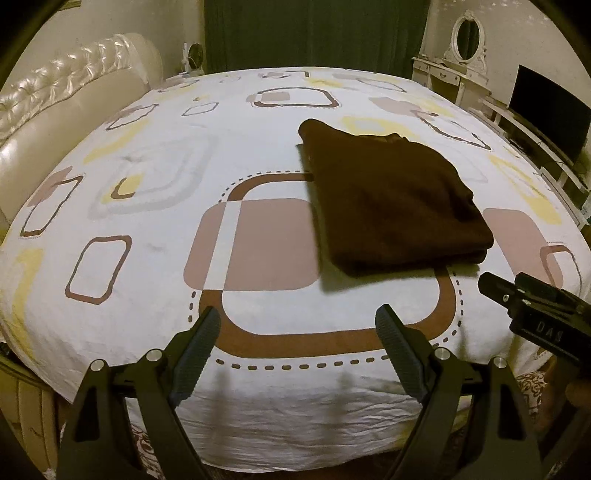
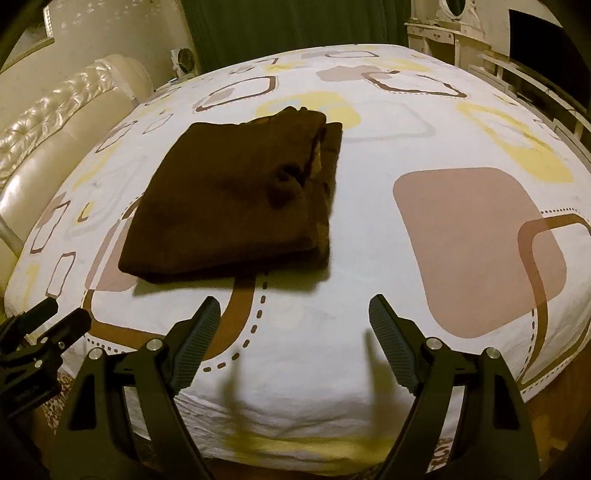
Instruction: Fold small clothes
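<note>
A dark brown garment lies folded into a flat rectangle on the bed sheet; in the right wrist view the garment sits left of centre on the sheet. My left gripper is open and empty, hovering over the bed's near edge, short of the garment. My right gripper is open and empty, just in front of the garment's near edge. The right gripper also shows at the right edge of the left wrist view, and the left gripper at the left edge of the right wrist view.
The white sheet carries brown, pink and yellow rounded squares. A cream tufted headboard runs along the left. A green curtain, a white vanity with an oval mirror and a dark screen stand beyond the bed.
</note>
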### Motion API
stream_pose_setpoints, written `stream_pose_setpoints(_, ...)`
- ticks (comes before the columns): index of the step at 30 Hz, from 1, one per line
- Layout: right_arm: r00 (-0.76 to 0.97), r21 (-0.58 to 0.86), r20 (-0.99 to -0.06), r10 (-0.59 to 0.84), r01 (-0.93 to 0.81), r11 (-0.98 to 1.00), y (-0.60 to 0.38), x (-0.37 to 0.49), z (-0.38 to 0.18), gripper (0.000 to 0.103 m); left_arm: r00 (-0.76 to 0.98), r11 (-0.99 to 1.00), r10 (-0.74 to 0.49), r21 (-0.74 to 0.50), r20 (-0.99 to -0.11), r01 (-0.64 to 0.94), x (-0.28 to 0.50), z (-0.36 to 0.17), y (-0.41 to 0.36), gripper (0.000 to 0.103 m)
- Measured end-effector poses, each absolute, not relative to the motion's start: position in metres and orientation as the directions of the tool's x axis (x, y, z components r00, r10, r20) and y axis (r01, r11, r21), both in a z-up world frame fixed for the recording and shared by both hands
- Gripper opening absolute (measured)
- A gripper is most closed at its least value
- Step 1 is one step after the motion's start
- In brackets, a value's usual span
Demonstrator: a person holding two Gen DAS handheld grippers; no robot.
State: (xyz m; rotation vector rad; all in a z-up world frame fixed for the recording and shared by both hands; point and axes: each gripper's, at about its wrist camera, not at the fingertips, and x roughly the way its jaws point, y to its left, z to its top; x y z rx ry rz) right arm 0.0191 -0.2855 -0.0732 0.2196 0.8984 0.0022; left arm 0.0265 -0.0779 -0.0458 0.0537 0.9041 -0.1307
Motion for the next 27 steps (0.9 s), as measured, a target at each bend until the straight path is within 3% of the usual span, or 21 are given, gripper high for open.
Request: stream_pose_setpoints(27,0.625,0.17,-0.774,0.1,0.053,0.984,-0.27,0.017,-0.073,0.083,0.62,0.992,-0.091,-0.017,-0.779,0.124,0.023,-0.04,-0.08,0.086)
